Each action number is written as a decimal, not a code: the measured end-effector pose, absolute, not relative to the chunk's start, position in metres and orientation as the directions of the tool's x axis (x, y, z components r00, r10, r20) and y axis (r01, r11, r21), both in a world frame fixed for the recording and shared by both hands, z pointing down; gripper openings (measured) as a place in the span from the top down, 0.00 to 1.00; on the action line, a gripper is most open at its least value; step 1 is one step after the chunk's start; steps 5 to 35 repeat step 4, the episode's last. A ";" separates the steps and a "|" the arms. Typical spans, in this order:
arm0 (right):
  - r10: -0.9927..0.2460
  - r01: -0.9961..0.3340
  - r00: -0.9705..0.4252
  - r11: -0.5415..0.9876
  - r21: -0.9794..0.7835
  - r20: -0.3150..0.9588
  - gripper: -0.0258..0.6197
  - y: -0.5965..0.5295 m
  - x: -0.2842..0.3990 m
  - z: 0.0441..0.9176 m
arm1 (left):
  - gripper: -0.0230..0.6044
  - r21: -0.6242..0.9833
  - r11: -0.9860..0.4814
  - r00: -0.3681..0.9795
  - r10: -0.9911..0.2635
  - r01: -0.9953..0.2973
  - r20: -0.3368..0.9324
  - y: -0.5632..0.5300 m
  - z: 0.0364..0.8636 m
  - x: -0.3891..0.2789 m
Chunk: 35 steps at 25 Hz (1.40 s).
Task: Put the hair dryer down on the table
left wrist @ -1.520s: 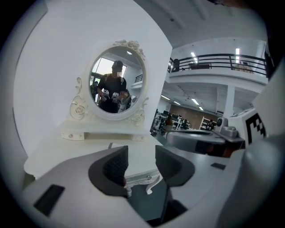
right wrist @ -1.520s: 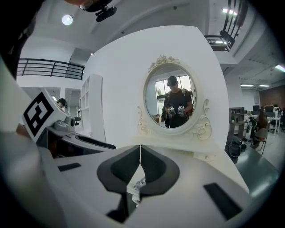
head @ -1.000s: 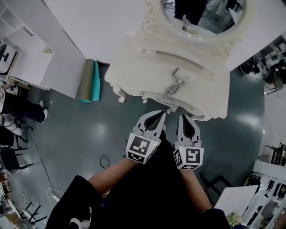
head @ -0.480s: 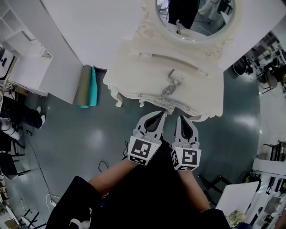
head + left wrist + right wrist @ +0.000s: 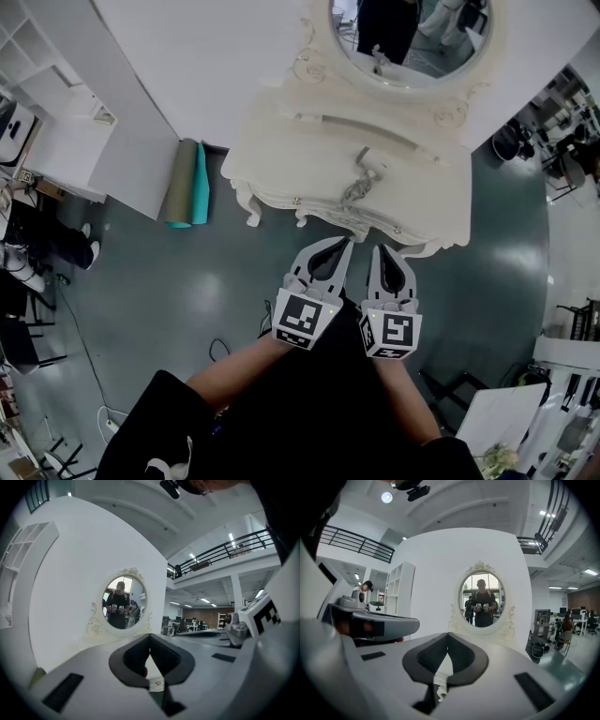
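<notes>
Probably a lab hall: mezzanine railing [image 5: 220, 550], distant desks [image 5: 190, 626], a freestanding wall [image 5: 206, 66] behind the vanity table [image 5: 412, 187].

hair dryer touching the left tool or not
Apart. The head view shows the hair dryer on the table, with bare tabletop between it and the left tool.

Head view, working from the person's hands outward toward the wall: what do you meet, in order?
left gripper and right gripper side by side, both shut and empty → dressing table → hair dryer lying on its top → oval mirror behind it
</notes>
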State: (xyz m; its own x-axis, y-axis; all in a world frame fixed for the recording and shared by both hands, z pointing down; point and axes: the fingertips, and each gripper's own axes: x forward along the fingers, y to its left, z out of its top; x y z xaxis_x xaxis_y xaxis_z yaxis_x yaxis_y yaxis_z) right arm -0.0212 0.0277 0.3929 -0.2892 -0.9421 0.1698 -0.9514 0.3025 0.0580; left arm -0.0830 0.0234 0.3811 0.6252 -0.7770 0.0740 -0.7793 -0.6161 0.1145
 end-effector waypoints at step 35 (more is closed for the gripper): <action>-0.940 -0.951 -0.290 0.304 0.053 0.181 0.93 0.025 -0.018 0.396 | 0.94 0.114 -0.624 0.633 -0.769 -0.773 0.090 0.022 0.384 -0.079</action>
